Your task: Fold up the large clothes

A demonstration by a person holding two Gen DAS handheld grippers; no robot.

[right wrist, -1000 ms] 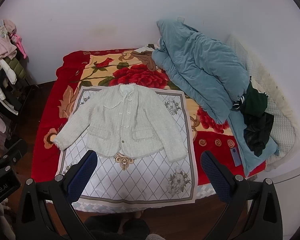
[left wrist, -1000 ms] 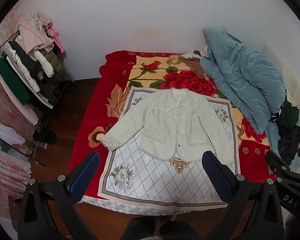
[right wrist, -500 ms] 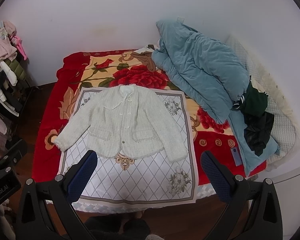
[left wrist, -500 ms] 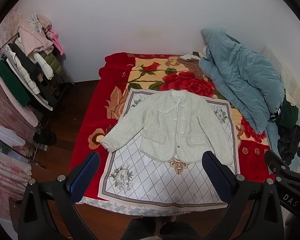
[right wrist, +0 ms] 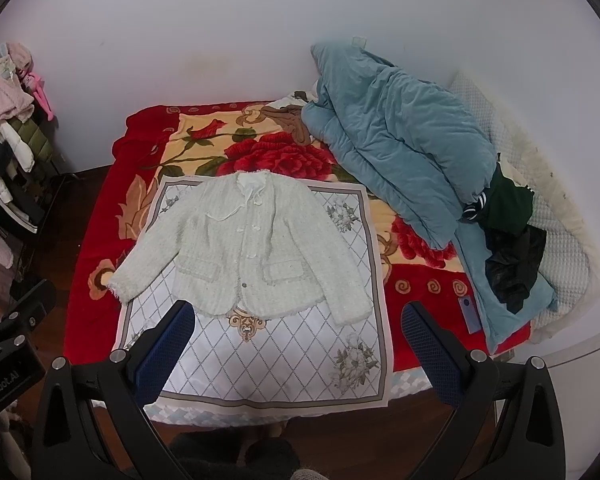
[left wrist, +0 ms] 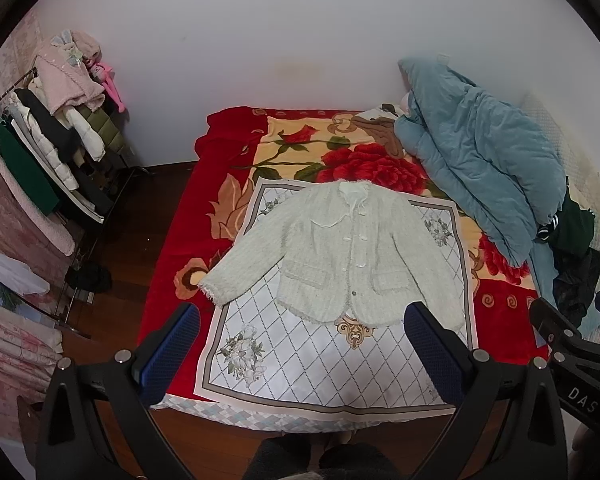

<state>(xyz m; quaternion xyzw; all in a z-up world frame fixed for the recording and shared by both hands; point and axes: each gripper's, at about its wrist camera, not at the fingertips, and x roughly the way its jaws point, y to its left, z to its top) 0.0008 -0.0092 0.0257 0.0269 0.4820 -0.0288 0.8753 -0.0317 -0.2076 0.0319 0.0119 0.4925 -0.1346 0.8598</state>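
The left claw point(left wrist: 300, 340) and the right claw point(right wrist: 298, 338) are held released, jaws spread wide and grasping nothing, above the foot edge of the bed point(left wrist: 168, 280). Over the last second almost nothing has changed: only a slight drift of both views is noted, so folding is judged not yet begun. The red floral blanket point(left wrist: 356, 164) is covered near the foot edge by a diamond-patterned cloth point(left wrist: 320, 356). On that cloth the cream jacket point(left wrist: 340, 256) is laid flat, front up, sleeves spread, its left cuff point(left wrist: 212, 290) reaching the cloth's left border. The front seems buttoned, though this cannot be confirmed.
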